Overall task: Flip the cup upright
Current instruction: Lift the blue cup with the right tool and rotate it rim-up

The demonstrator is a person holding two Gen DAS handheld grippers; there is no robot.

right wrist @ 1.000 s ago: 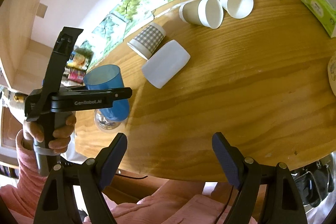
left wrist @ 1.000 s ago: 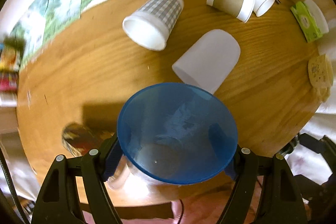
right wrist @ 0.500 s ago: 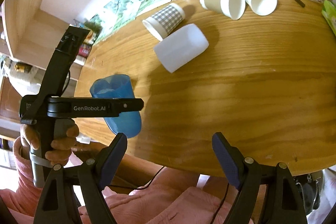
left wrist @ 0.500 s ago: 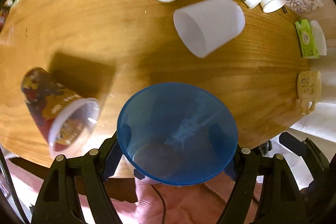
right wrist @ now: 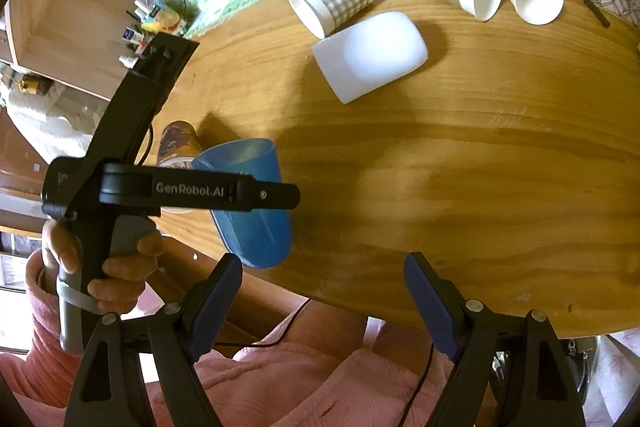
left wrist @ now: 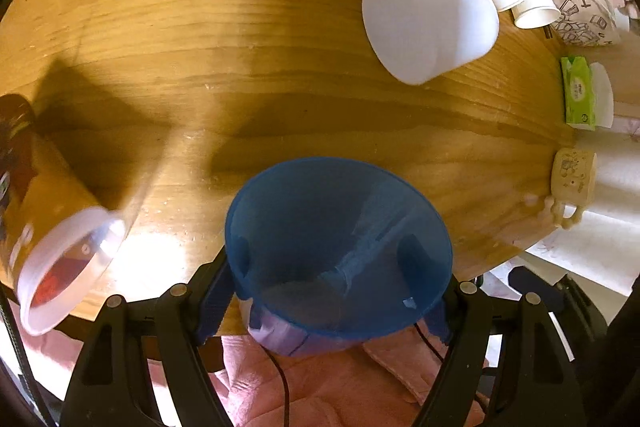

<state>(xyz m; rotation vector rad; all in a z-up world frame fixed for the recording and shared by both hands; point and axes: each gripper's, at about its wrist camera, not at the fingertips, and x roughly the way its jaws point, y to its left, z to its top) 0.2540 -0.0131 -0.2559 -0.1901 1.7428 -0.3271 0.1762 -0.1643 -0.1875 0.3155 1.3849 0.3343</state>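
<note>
While pinched between the left tool's [left wrist: 340, 291] pads, blue cup [left wrist: 336, 247] mouth-forward; right tool [right wrist: 324, 301] spread.

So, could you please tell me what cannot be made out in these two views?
- Blue cup base: left wrist view, cut off below the left gripper; right wrist view, the gripper bar crosses the cup.
- Printed cup: left wrist view, blurred and cut by the edge, print unreadable.
- Green packet: left wrist view, label too small.
- Right gripper: open, empty.
</note>
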